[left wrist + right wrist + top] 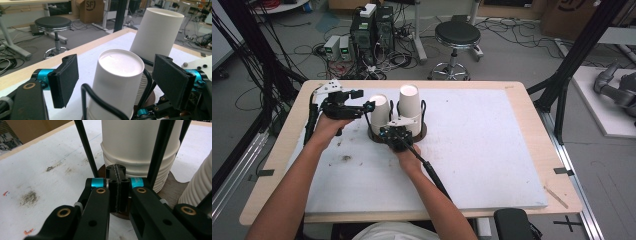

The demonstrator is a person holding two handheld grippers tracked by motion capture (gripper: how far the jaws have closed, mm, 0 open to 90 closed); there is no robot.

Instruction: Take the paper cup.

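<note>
Two stacks of upside-down white paper cups stand in a holder with a brown base [422, 133] and black wire loops [100, 101]. My left gripper [364, 101] is open, its jaws standing either side of the top of the left cup stack [379, 114] without touching it. In the left gripper view that cup [120, 75] sits between the pads [65, 82], with the taller right cup stack [156, 35] behind. My right gripper [399, 128] is shut, its tips [115, 170] down at the brown base [172, 187] in front of the right cup stack [140, 145].
The holder rests on a white mat [482, 150] that covers a wooden table [537, 117]. Beyond the far edge stand a black stool [457, 35], computer boxes [372, 27] and loose cables. A grey robot arm [614, 87] lies at the far right.
</note>
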